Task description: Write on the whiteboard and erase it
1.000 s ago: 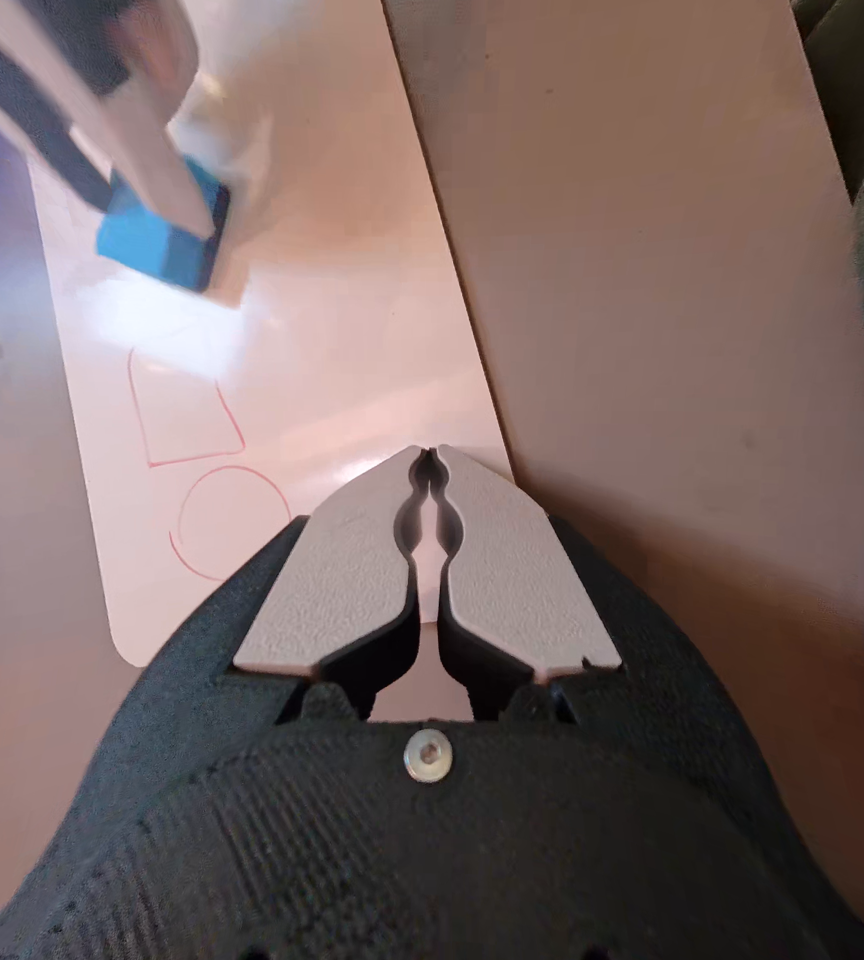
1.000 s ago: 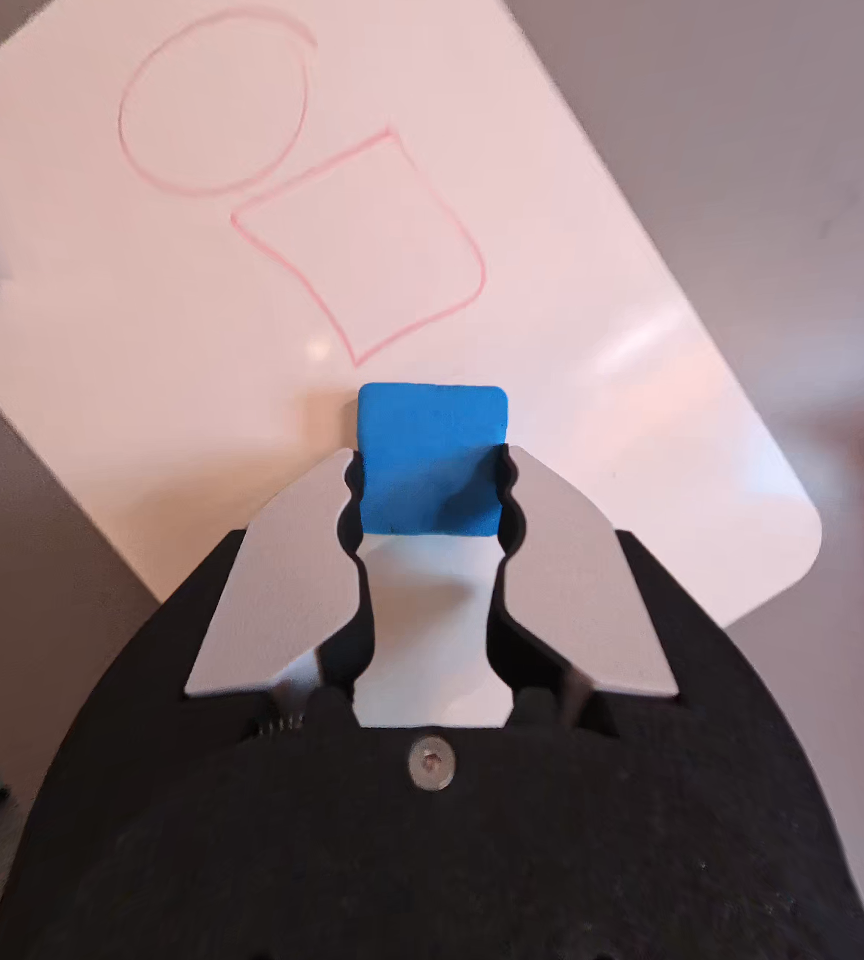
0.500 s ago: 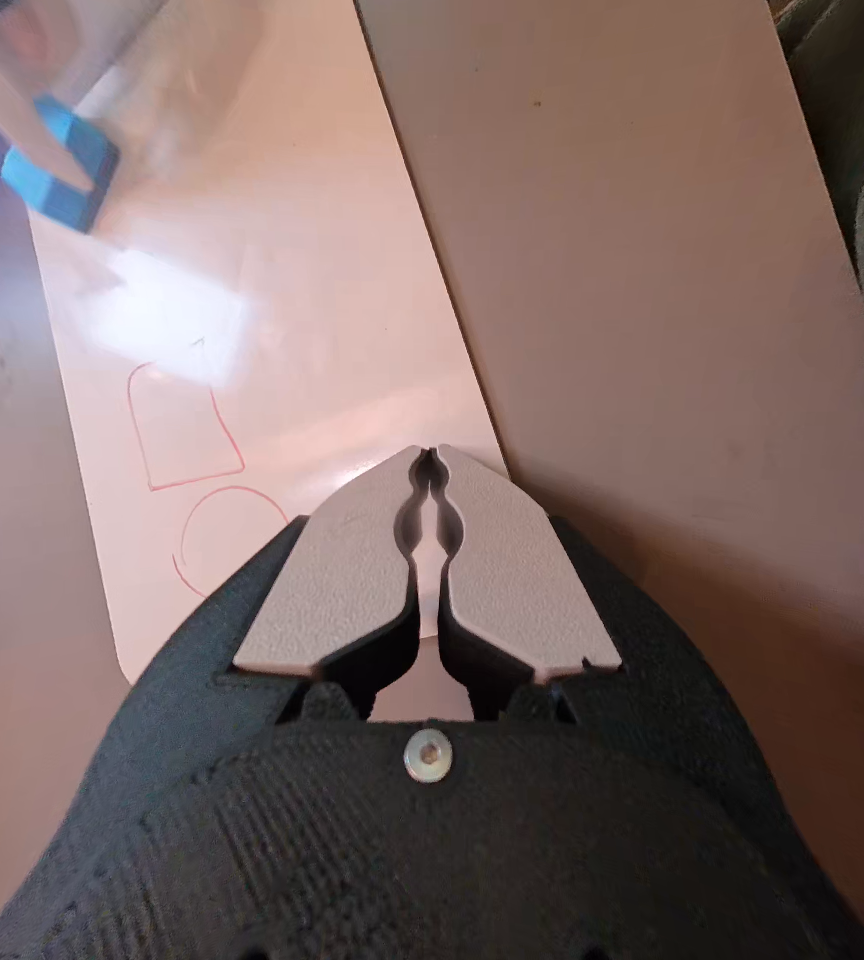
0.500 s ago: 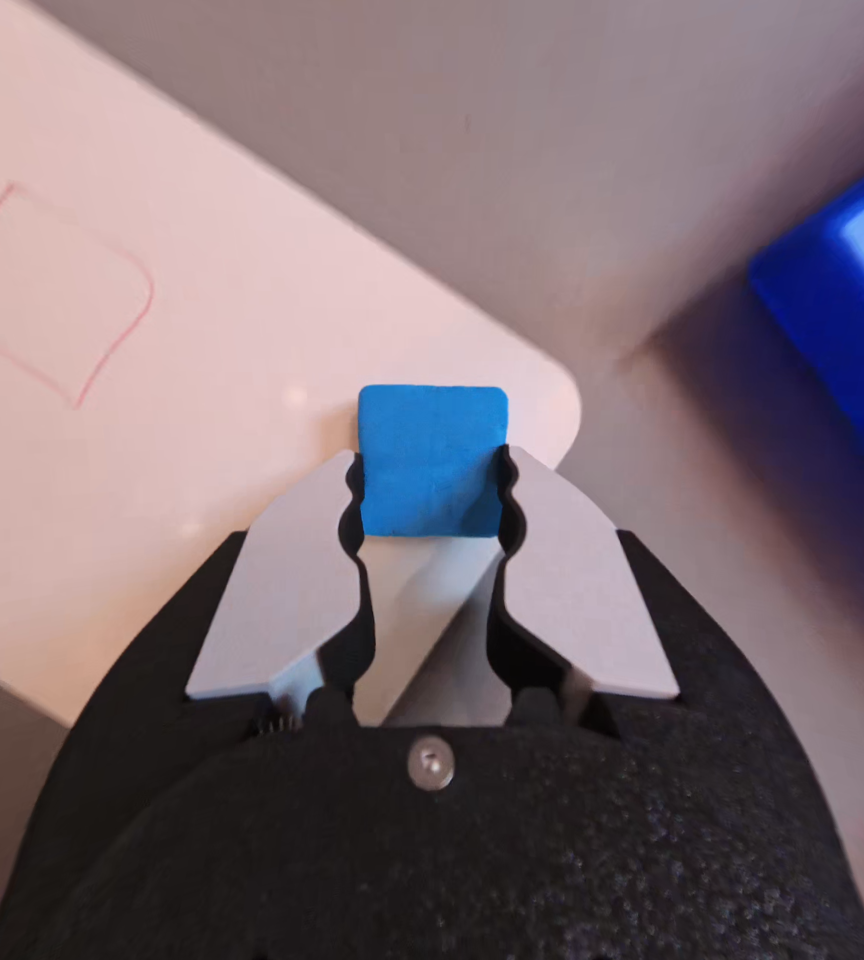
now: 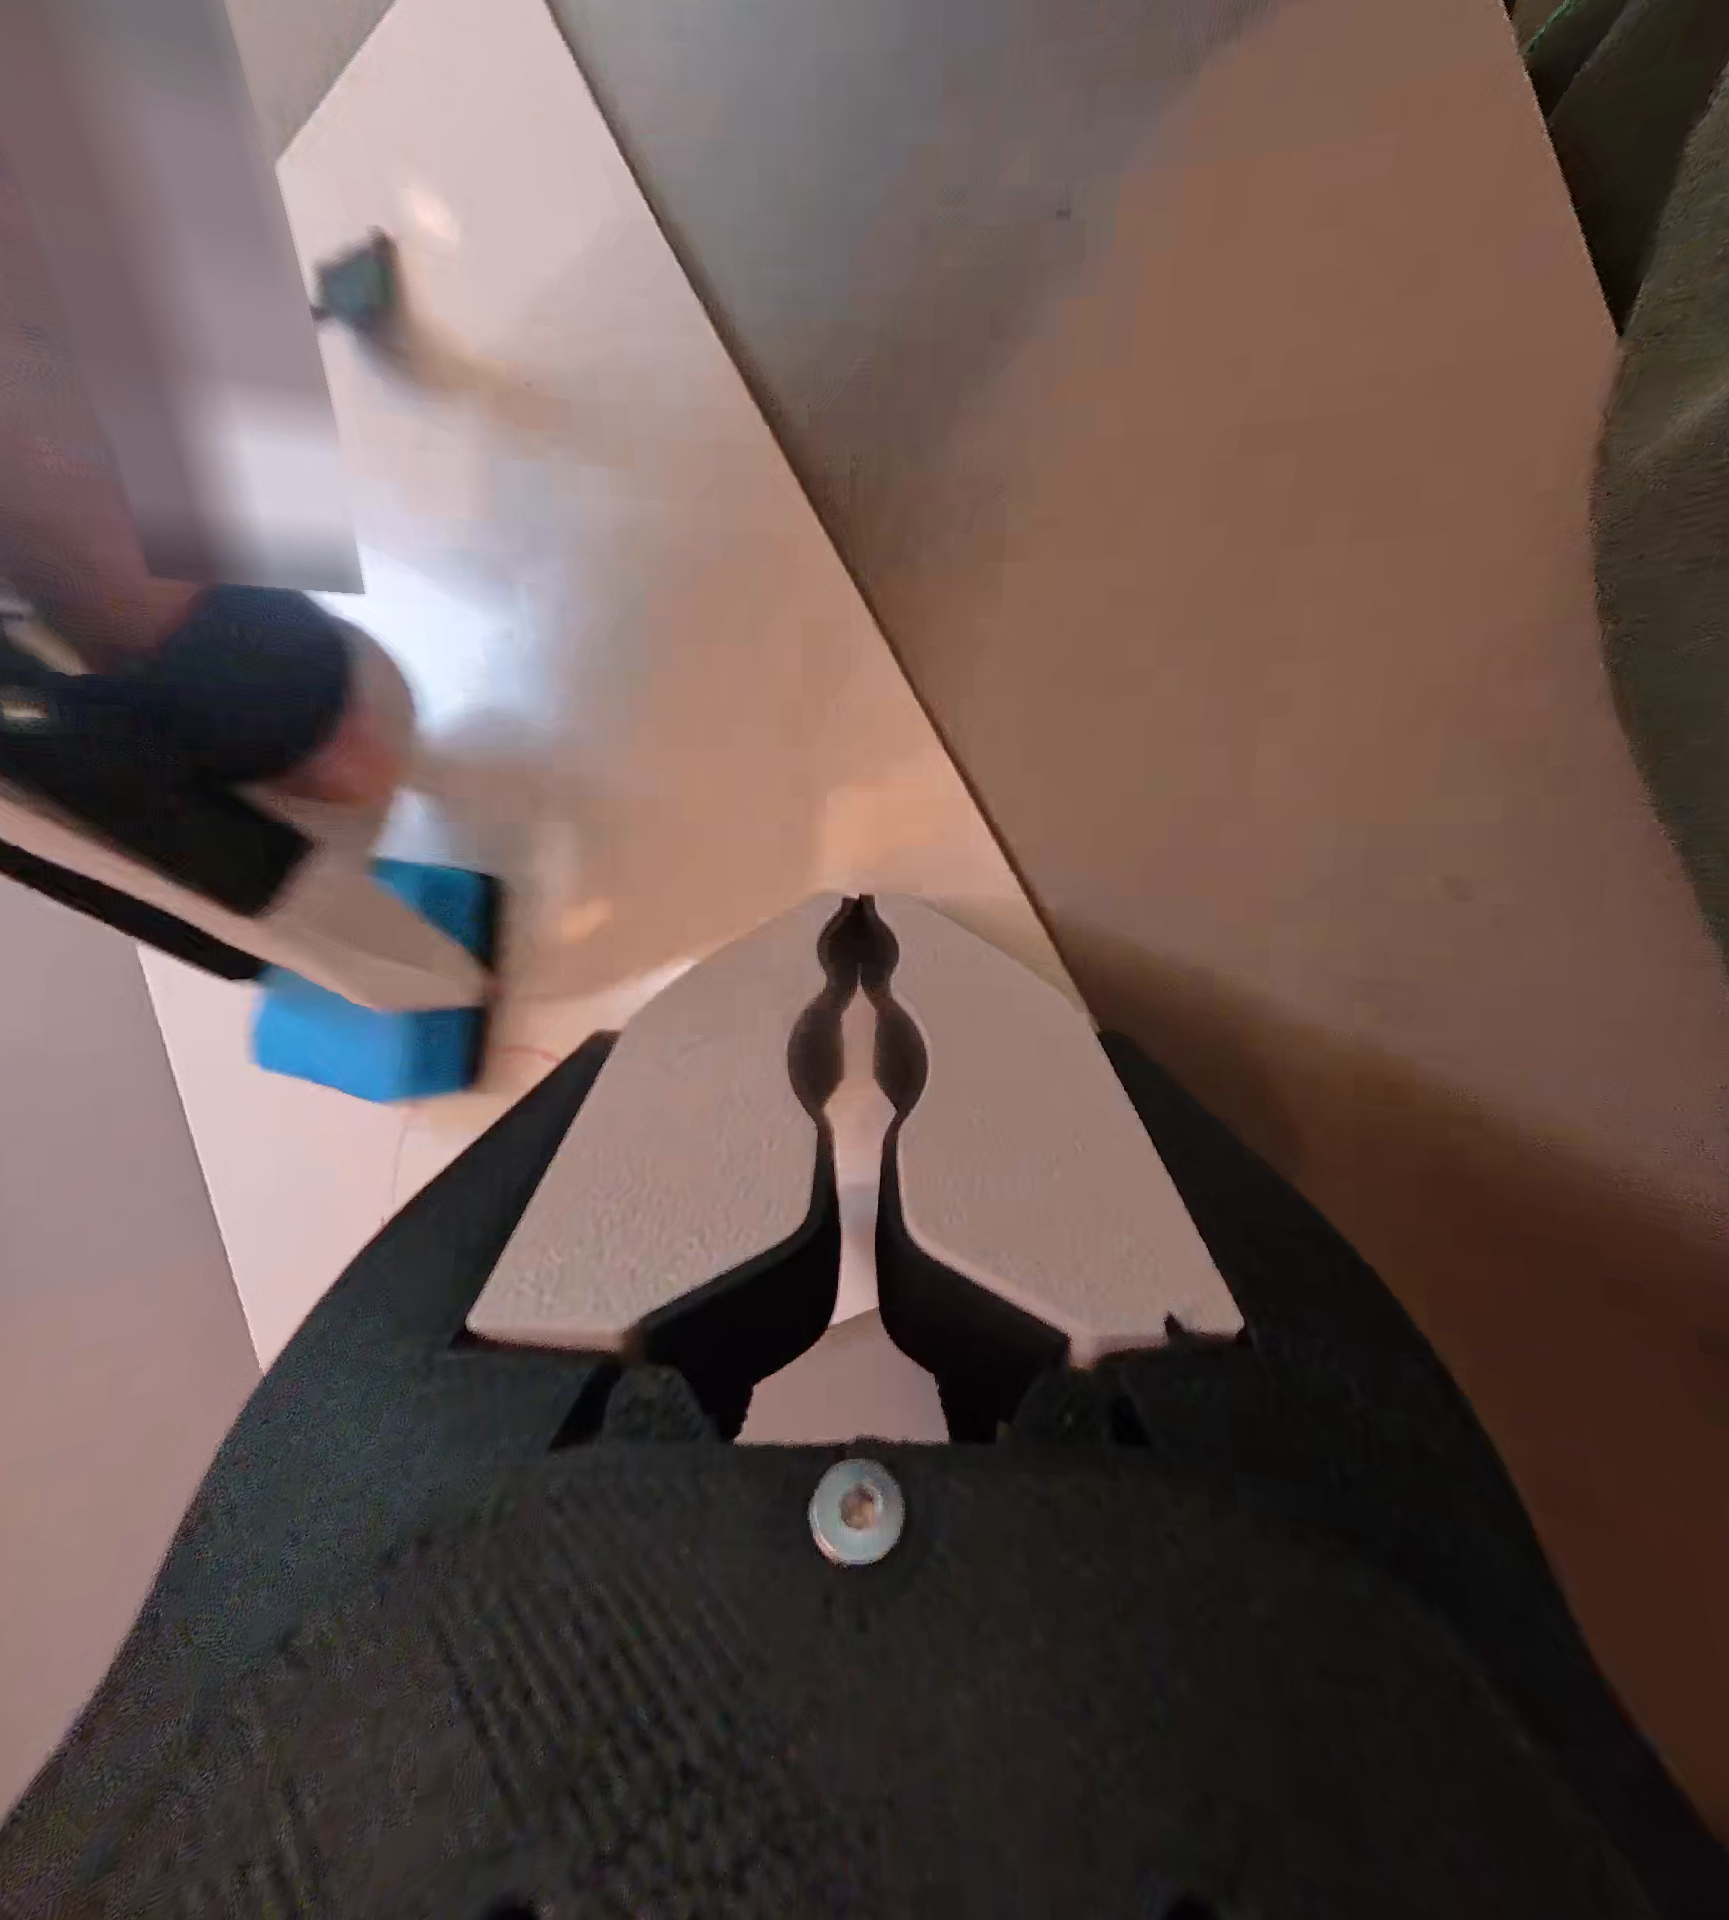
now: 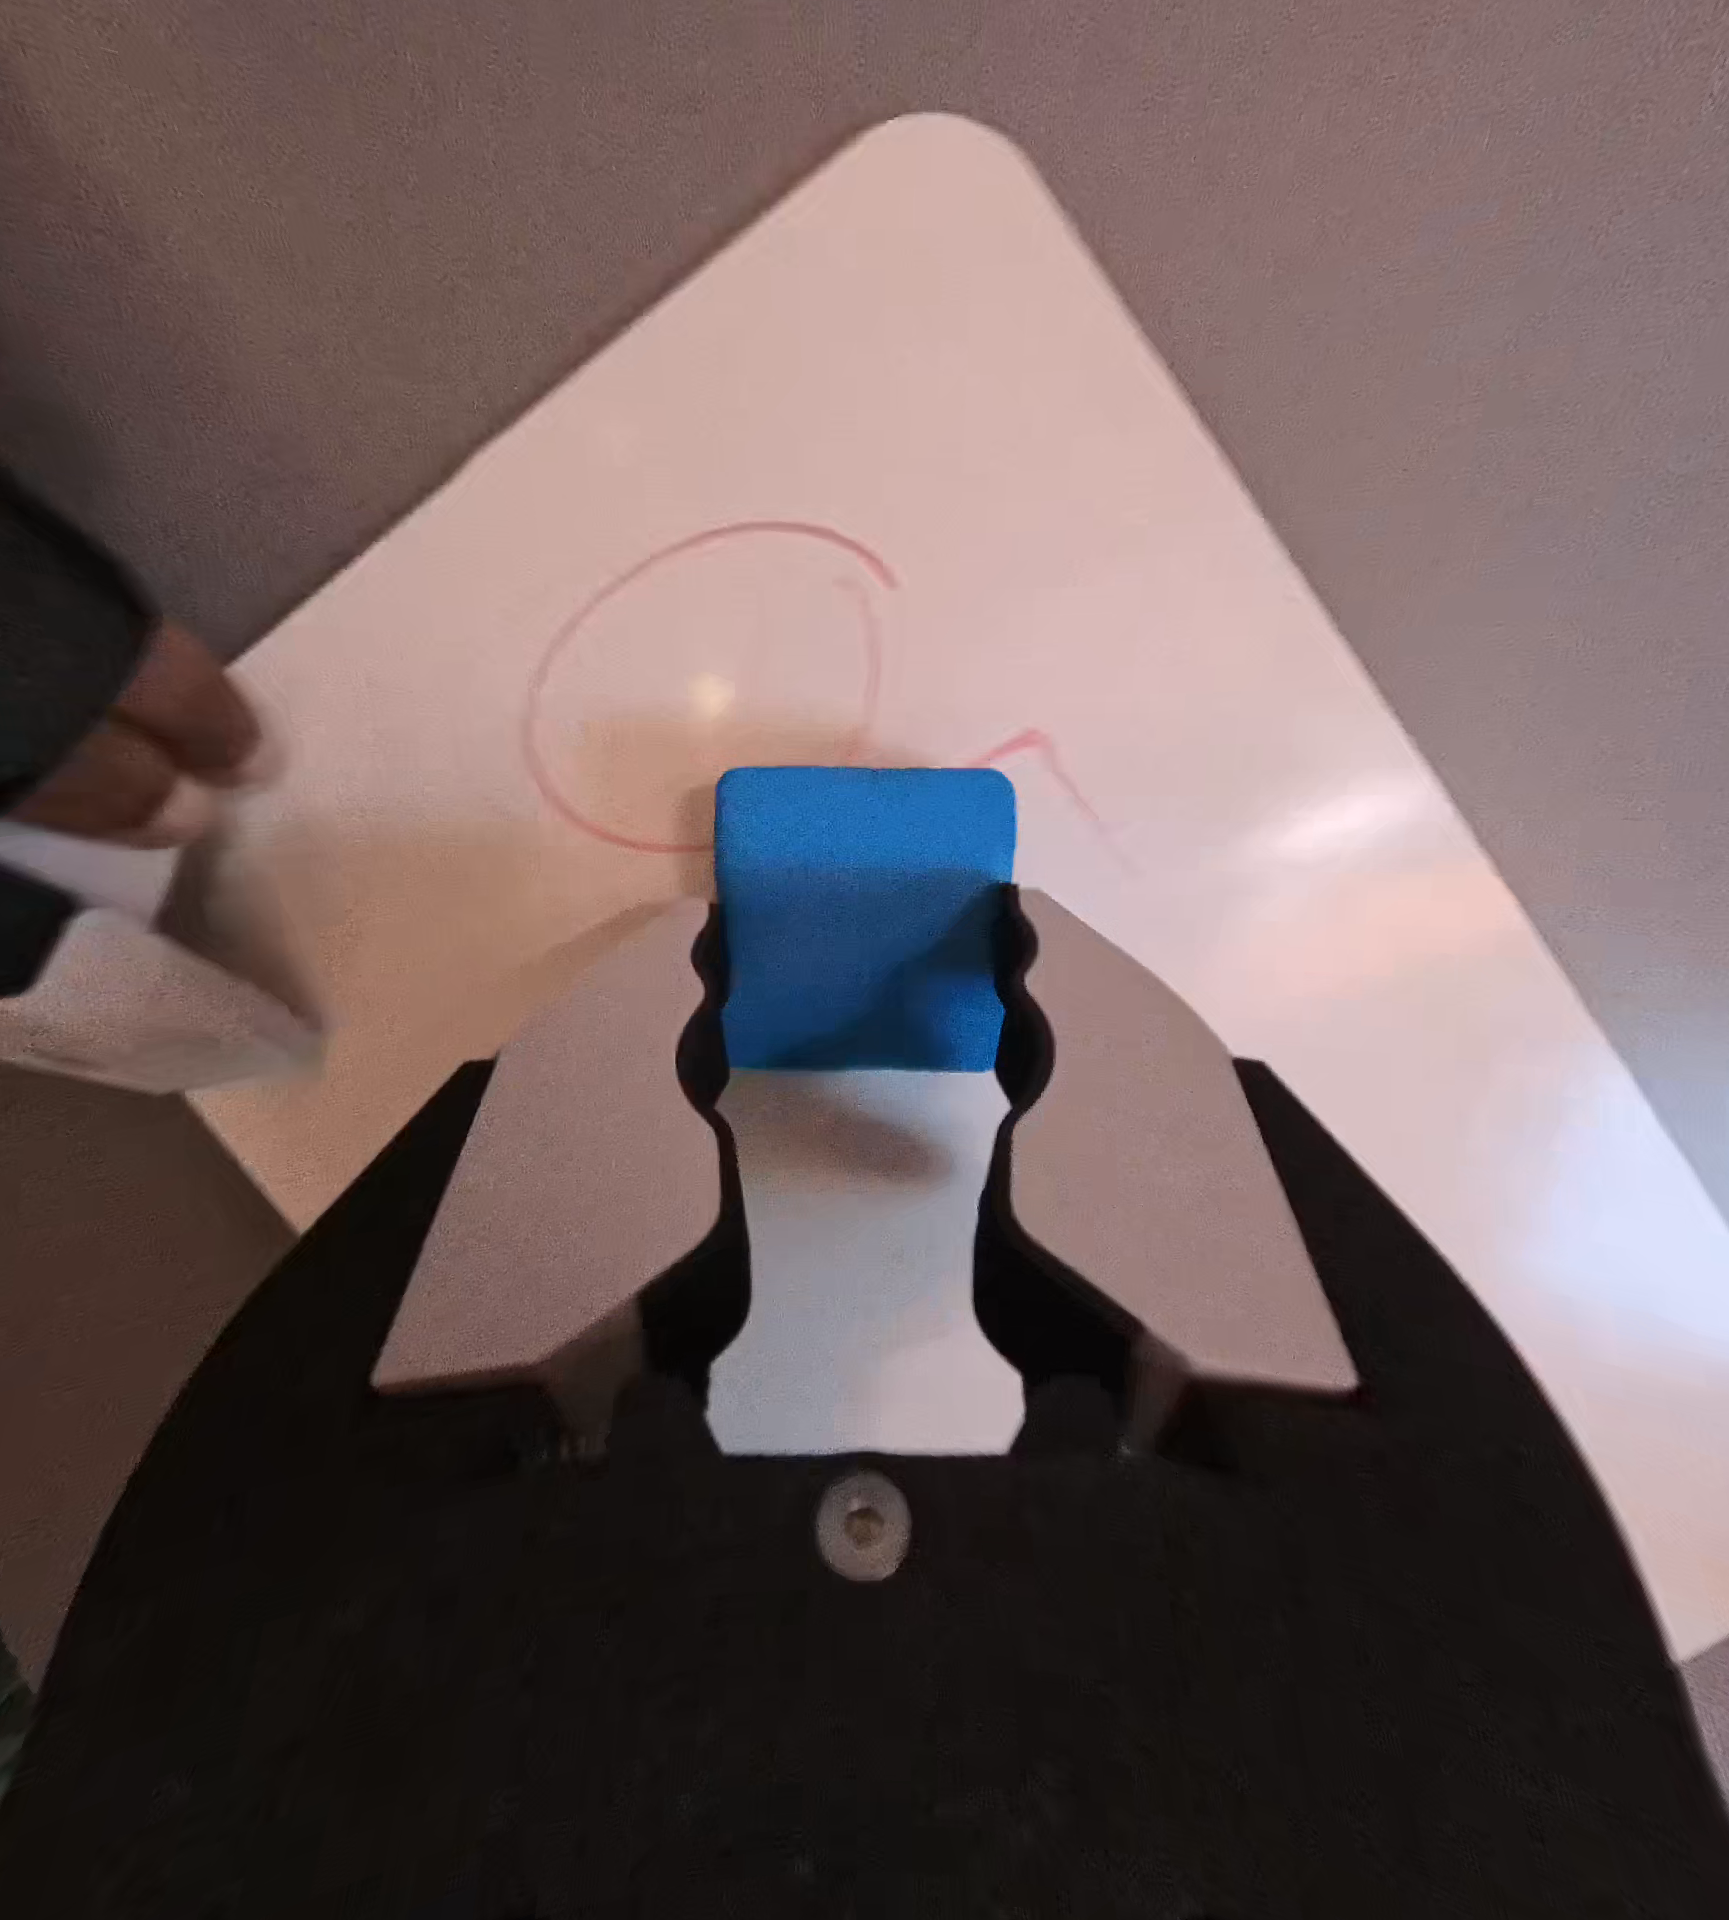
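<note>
My right gripper (image 6: 860, 935) is shut on a blue eraser block (image 6: 860, 914), with both pads pressed on its sides. The eraser rests on the whiteboard (image 6: 943, 395) at the edge of a red circle (image 6: 569, 675); a faint remnant of red line (image 6: 1047, 758) lies to its right. In the left wrist view the right gripper (image 5: 403, 966) and the eraser (image 5: 372, 1049) sit on the whiteboard (image 5: 548, 520) at the left. My left gripper (image 5: 860, 909) is shut and empty, its tips over the board near its right edge. It also shows blurred in the right wrist view (image 6: 164, 997).
The whiteboard lies on a brownish table (image 5: 1255, 520). A person's hand (image 6: 143, 748) holds the left gripper at the left of the right wrist view. Dark green cloth (image 5: 1722, 520) is at the right edge of the left wrist view.
My right gripper swept the eraser back from the board's far corner onto the drawings; most of the red square is gone. The left gripper stayed shut while its view shifted over the board.
</note>
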A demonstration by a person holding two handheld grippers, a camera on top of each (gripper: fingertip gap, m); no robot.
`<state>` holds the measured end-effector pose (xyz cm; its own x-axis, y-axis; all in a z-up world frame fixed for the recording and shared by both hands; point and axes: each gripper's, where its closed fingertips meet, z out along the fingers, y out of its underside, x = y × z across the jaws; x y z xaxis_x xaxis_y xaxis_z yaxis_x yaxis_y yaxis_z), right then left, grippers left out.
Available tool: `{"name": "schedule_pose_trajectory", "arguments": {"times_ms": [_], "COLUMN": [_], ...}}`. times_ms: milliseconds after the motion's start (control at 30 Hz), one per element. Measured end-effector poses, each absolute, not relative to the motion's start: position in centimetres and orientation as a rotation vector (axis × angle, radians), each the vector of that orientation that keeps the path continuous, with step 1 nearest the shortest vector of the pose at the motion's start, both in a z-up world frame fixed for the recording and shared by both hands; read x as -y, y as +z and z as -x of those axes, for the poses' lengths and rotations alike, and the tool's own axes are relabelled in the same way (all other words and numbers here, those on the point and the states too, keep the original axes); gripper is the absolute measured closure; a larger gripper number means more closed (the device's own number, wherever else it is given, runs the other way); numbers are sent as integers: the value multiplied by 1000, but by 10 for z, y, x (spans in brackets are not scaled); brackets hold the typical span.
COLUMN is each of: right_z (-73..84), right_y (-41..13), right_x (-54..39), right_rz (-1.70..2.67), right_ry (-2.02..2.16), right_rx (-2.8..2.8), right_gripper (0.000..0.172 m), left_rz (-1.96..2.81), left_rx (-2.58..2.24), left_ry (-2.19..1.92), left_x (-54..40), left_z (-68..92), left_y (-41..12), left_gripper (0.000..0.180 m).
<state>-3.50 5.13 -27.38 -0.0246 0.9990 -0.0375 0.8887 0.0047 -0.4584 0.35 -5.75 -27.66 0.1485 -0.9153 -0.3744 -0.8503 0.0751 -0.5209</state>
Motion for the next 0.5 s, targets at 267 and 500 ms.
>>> {"name": "schedule_pose_trajectory", "arguments": {"times_ms": [267,500], "right_z": [31,31], "right_y": [-274,-274], "right_x": [-118,-94], "right_rz": [2111,2080], "right_ry": [397,373], "right_rx": [1802,1960], "right_gripper": [122,122], "left_rz": [1763,1769], "left_rx": [-1693,-1689], "left_ry": [-124,-131], "left_x": [57,57], "left_z": [-4,-4], "left_y": [-277,-277], "left_gripper": [179,180]}}
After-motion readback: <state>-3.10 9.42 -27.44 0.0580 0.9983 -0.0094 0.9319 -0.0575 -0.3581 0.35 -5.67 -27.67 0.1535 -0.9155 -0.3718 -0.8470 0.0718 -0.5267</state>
